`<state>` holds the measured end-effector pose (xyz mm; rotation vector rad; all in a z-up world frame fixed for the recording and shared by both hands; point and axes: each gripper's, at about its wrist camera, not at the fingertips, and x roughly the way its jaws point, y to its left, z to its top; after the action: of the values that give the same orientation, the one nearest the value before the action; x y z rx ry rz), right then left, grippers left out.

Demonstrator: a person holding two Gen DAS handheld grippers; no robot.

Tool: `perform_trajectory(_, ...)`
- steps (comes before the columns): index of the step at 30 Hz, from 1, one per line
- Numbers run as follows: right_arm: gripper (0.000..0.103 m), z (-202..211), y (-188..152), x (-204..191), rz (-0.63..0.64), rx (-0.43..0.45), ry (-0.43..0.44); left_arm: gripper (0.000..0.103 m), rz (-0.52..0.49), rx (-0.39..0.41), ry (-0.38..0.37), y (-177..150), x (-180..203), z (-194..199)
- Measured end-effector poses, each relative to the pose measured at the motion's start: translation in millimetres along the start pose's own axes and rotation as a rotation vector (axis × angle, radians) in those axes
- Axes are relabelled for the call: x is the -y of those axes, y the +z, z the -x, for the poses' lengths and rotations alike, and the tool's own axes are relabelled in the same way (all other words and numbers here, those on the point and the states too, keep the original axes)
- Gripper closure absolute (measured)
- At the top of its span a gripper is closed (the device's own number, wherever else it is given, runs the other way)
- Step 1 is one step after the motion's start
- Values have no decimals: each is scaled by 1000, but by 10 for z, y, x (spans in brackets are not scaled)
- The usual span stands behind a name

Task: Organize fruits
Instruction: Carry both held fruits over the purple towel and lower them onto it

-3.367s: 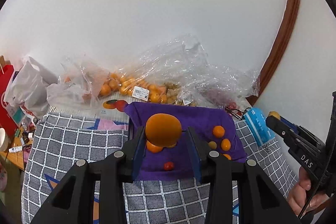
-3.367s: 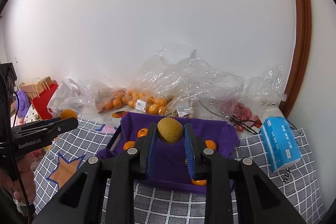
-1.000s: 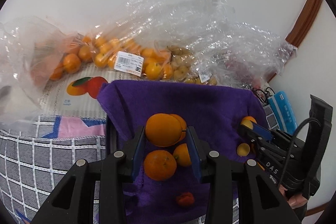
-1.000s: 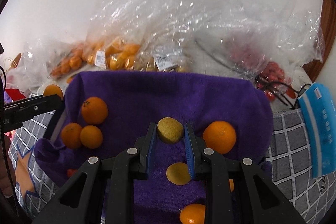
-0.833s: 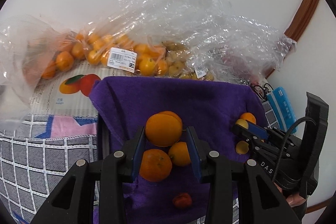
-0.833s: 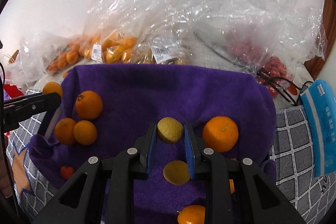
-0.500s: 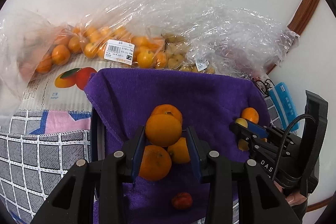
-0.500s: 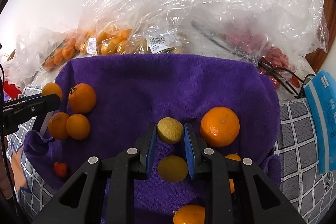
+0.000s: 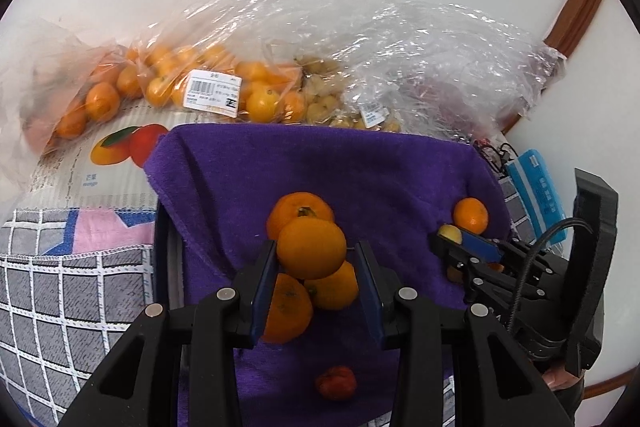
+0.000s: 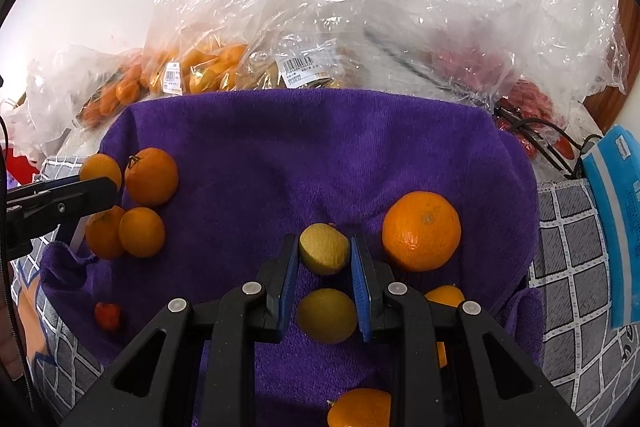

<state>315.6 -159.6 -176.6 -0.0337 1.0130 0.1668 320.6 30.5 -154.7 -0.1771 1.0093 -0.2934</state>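
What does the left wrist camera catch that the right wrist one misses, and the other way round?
Only the left view shows the mango box and the whole right gripper from the side. Only the right view shows the large orange, a second yellow fruit and red fruit in a bag. Both show the purple towel, the orange cluster, the small red fruit and the blue packet.

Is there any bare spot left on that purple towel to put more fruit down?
Yes. The middle and back of the purple towel lie bare, between the orange cluster on the left and the big orange on the right. The near edge is crowded: a yellow fruit and small oranges lie under the right gripper.
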Motion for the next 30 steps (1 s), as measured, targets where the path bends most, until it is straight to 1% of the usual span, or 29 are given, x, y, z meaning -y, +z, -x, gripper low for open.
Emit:
perform_trajectory(5, 77, 33, -36, 36, -7, -5, -2, 66, -28, 2, -28, -5, 111, 4)
perform_trajectory(8, 77, 65, -64, 72, -28, -4, 23, 66, -40, -10, -34, -13, 174, -39)
perform_trajectory(15, 77, 127, -102, 109, -30, -1, 44, 66, -41, -39, -58, -5, 250, -162)
perform_trajectory(18, 77, 124, -101, 109, -29, -2, 41, 66, -48, -38, -43, 5, 277, -190)
perform_trajectory(30, 76, 109, -114, 128, -38, -4, 53, 66, -46, -46, -29, 58, 281, -227)
